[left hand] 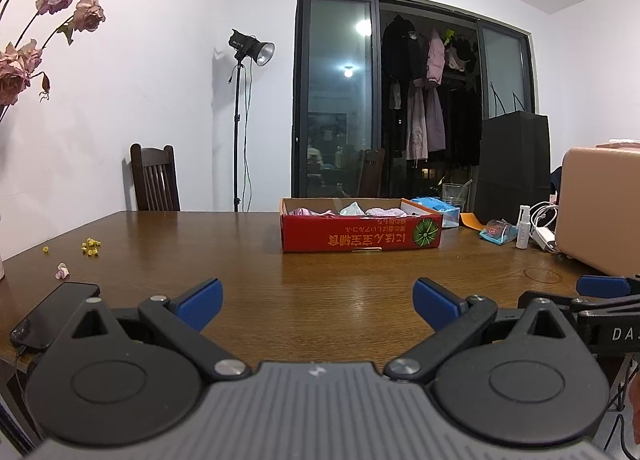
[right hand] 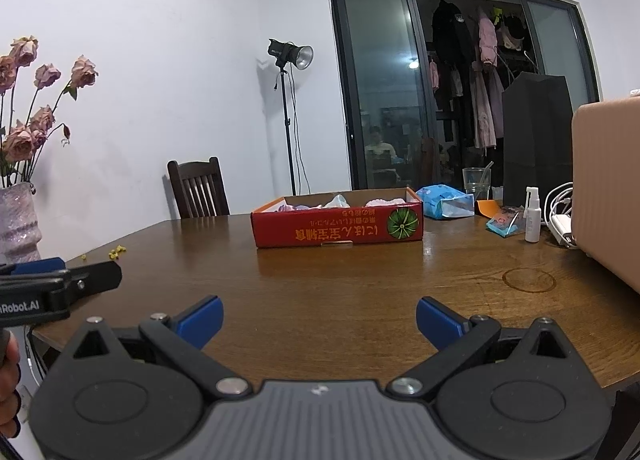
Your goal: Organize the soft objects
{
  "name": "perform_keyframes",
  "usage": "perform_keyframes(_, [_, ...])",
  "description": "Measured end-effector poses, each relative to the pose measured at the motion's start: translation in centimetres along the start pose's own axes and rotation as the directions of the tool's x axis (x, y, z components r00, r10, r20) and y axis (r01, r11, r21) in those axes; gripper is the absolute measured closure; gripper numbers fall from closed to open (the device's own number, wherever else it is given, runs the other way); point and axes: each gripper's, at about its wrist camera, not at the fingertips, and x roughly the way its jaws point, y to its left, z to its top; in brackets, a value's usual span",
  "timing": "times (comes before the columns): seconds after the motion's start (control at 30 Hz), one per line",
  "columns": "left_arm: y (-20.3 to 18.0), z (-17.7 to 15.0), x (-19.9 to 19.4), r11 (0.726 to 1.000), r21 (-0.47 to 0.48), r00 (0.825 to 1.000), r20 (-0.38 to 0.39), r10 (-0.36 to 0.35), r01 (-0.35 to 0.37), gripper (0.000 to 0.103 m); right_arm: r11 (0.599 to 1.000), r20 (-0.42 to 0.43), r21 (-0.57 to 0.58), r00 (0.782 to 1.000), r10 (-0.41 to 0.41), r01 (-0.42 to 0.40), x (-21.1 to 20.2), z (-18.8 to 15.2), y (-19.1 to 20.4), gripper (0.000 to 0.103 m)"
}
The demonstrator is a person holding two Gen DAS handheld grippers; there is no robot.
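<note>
A red cardboard box (left hand: 362, 236) (right hand: 338, 230) stands on the far middle of the brown wooden table (left hand: 320, 284) (right hand: 340, 288). Inside it lie soft cloth items: a pink one (left hand: 306, 212), a white one (left hand: 352, 209) (right hand: 338, 202) and a pale pink one (left hand: 386, 211) (right hand: 386, 202). My left gripper (left hand: 318, 302) hovers open over the near table edge, nothing between its blue pads. My right gripper (right hand: 319, 320) is likewise open and empty, well short of the box. Each gripper shows at the edge of the other's view.
A dark phone (left hand: 54, 314) lies near left. Yellow bits (left hand: 91, 247) and a petal are scattered left. A vase of dried roses (right hand: 20, 220) stands far left. At right: tan case (right hand: 608, 184), spray bottle (right hand: 532, 220), blue packets (right hand: 442, 202), glass, black bag, cables. A chair (right hand: 198, 188) stands behind.
</note>
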Motion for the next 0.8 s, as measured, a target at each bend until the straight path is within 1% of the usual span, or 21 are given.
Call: perform_keyframes(0.8, [-0.14,-0.11,-0.02,1.0,0.0,1.0,-0.008,-0.005,0.005,0.0,1.0,0.001,0.006,1.0,0.0,0.0,0.23,-0.27,-0.12,0.0])
